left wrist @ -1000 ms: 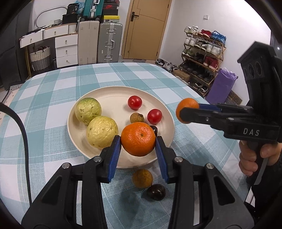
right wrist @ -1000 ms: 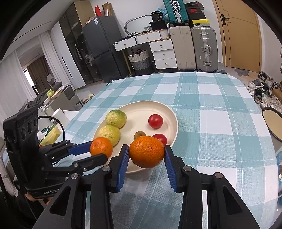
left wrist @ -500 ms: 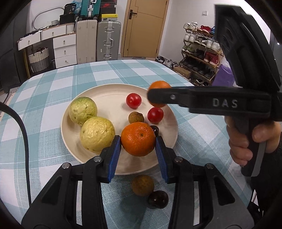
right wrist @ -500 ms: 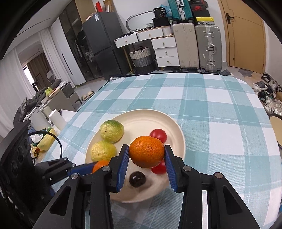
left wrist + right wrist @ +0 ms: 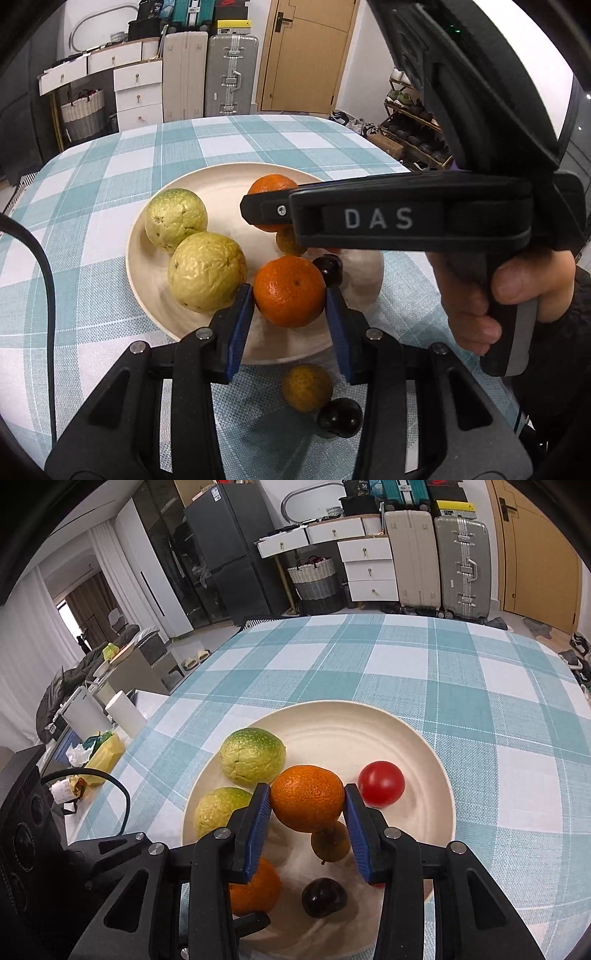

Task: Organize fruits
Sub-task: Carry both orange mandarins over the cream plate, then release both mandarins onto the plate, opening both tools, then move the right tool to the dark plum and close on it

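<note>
We see left tool (image 5: pixel 289 295) pinching orange (image 5: pixel 289 291); right tool (image 5: pixel 307 803) pinching second orange (image 5: pixel 307 803), both above plate (image 5: pixel 424 738).

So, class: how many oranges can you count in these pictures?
2: one orange in the left gripper, another orange in the right gripper, both above the plate. None appears hidden.

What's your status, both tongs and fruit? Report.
Left tongs shut on an orange. Right tongs shut on a second orange. Both over plate. Crowded: guavas, tomato close by.
</note>
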`<control>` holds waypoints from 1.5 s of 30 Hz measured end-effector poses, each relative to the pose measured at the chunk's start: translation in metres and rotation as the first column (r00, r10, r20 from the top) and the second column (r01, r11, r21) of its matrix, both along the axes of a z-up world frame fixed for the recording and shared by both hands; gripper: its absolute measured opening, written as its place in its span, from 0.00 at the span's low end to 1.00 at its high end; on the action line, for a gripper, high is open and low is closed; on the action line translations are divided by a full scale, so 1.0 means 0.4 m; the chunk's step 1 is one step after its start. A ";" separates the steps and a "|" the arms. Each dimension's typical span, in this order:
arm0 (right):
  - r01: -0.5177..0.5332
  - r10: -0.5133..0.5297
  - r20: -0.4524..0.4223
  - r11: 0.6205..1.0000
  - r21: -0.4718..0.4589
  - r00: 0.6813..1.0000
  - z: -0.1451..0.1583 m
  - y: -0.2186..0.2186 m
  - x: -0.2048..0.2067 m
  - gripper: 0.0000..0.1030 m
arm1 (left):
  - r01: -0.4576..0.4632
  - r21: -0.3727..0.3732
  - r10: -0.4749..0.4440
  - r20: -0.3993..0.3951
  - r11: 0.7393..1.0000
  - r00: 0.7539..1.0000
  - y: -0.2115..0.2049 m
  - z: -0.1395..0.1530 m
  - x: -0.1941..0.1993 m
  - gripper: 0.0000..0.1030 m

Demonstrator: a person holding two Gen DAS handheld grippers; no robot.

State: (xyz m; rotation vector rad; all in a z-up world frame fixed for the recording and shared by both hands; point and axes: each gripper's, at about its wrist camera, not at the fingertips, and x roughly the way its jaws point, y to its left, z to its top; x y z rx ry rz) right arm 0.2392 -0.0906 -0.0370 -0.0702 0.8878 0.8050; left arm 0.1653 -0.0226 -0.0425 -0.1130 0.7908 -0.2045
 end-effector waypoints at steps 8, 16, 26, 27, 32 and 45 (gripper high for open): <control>-0.016 0.016 -0.016 1.000 -0.024 1.000 -0.019 0.021 0.014 0.40 | -0.004 -0.011 0.004 -0.014 1.000 1.000 0.008 -0.008 0.011 0.36; -0.018 0.017 -0.044 0.999 -0.032 0.999 -0.036 0.024 0.021 0.40 | -0.008 -0.010 0.008 -0.028 1.000 1.000 0.009 -0.013 0.017 0.36; 0.001 -0.001 0.009 1.000 0.019 1.000 0.011 -0.018 -0.007 0.67 | -0.006 -0.030 0.005 -0.015 1.000 1.000 0.008 0.001 -0.008 0.52; 0.008 -0.009 0.020 0.999 0.034 1.000 0.022 -0.030 -0.014 0.75 | -0.007 -0.038 0.006 -0.012 0.999 1.000 0.009 0.005 -0.012 0.60; 0.032 -0.037 0.066 0.997 0.068 0.997 0.068 -0.085 -0.055 0.92 | -0.018 -0.047 0.020 0.045 0.999 0.999 0.015 0.035 -0.046 0.79; 0.067 -0.076 0.132 0.995 0.074 0.988 0.094 -0.185 -0.188 1.00 | -0.130 -0.008 0.130 0.125 0.992 0.984 0.073 0.092 -0.168 0.99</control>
